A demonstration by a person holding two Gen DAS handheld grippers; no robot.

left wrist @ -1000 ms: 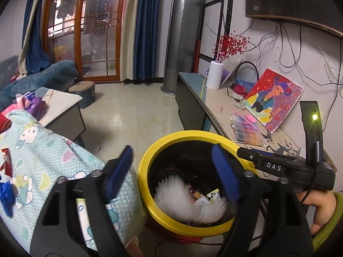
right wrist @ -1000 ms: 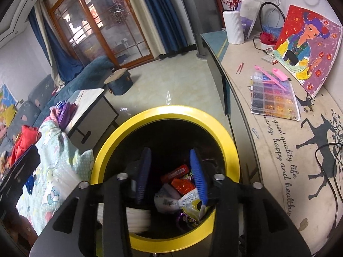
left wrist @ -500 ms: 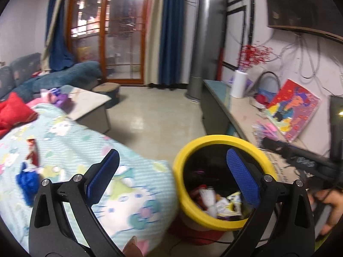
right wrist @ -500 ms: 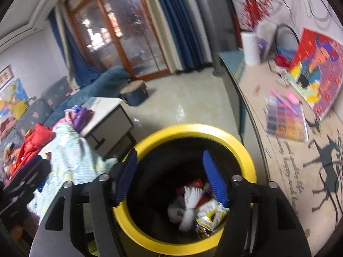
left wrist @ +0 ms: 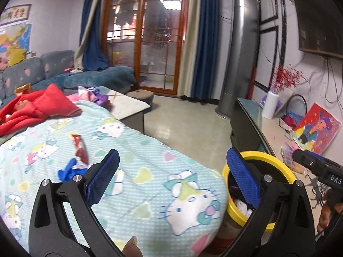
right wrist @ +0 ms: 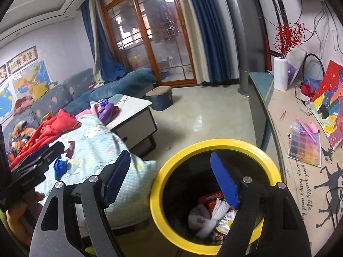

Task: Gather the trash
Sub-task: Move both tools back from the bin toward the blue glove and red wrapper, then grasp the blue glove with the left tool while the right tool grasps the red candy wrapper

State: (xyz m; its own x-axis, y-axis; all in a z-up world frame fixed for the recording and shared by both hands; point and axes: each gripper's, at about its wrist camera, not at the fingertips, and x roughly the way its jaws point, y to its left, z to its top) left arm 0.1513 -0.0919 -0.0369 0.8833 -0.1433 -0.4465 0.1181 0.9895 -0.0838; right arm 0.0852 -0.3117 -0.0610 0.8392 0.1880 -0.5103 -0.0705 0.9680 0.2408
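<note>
The red wrapper (left wrist: 80,148) on the blanket (left wrist: 150,171) looks thin, crinkly and nearly weightless. It should crush flat under the pads and may slide on the soft cloth, so a pinch across its narrow middle seems the safest hold. The blue scrap (left wrist: 67,171) beside it looks limp and soft (cloth or plastic, I cannot tell), best taken at its bunched centre.

The wrapper is a long, glossy red strip with darker print, lying at an angle. The blue scrap is a crumpled, bright heap just below it. Both sit beyond and to the left of the left gripper's (left wrist: 171,177) left fingertip, well apart from the bin (right wrist: 214,145).

The left gripper is spread fully wide with nothing between its fingers. The right gripper (right wrist: 173,182) has just been opening and is also empty. Its right finger hangs over the bin's mouth and its left finger over the blanket's edge.

The bin is black inside with a yellow rim and already holds a white bundle (right wrist: 214,216), red packets and other wrappers below the right fingertip.
</note>
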